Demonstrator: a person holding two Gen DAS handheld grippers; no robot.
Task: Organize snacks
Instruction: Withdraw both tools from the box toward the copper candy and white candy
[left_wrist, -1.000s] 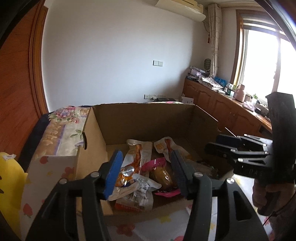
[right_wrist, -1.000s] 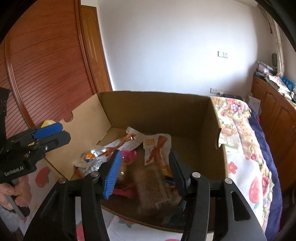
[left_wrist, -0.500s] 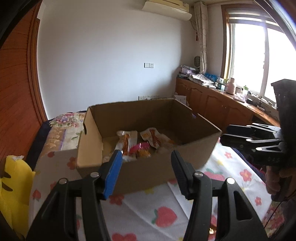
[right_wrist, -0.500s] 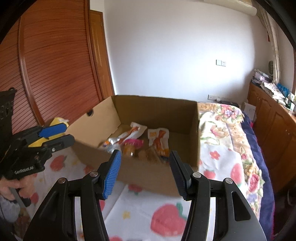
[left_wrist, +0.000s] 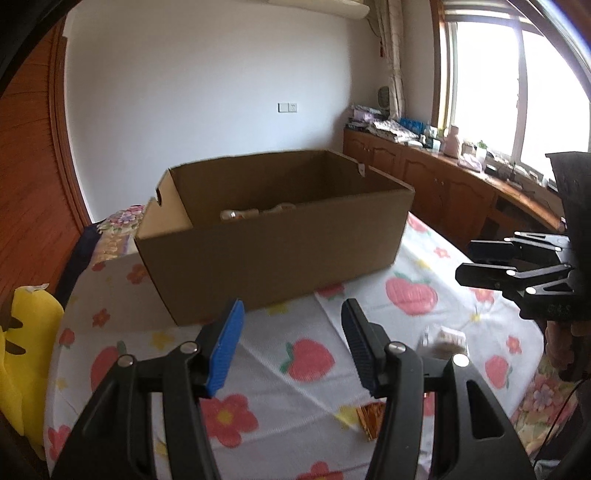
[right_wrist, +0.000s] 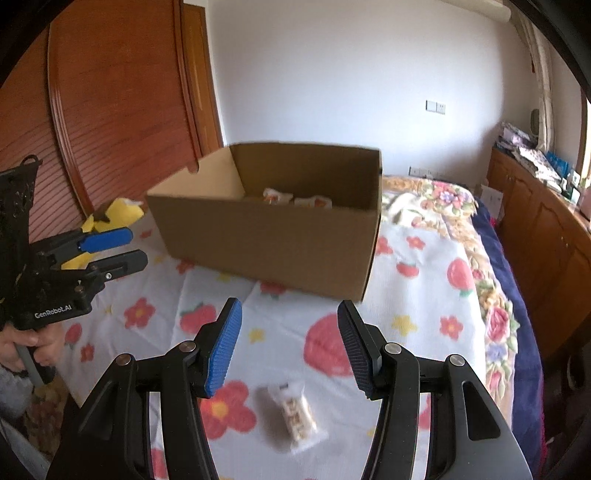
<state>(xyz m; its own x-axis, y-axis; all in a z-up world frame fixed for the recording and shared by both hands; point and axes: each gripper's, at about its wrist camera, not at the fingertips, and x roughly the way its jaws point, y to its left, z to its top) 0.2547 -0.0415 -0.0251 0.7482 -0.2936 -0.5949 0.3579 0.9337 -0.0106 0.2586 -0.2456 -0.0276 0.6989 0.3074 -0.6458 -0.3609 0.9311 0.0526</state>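
Observation:
An open cardboard box (left_wrist: 273, 243) stands on the flowered bedspread, also in the right wrist view (right_wrist: 273, 240); snack packets (right_wrist: 295, 199) show just over its rim. My left gripper (left_wrist: 291, 347) is open and empty, held back from the box's near wall. My right gripper (right_wrist: 290, 347) is open and empty above the bedspread. A clear-wrapped snack bar (right_wrist: 295, 417) lies on the bedspread just below and between the right fingers; it shows in the left wrist view (left_wrist: 448, 341). A small brown wrapper (left_wrist: 371, 417) lies near the left gripper's right finger.
A yellow plush toy (left_wrist: 22, 350) lies at the bed's left side. Wooden cabinets (left_wrist: 443, 192) with clutter run under the window on the right. A wooden wardrobe (right_wrist: 110, 110) stands to the left. The bedspread (right_wrist: 424, 295) extends right of the box.
Both grippers have pulled back and dropped lower, away from above the box. The box's inside is now mostly hidden behind its near wall. A loose snack bar has come into view.

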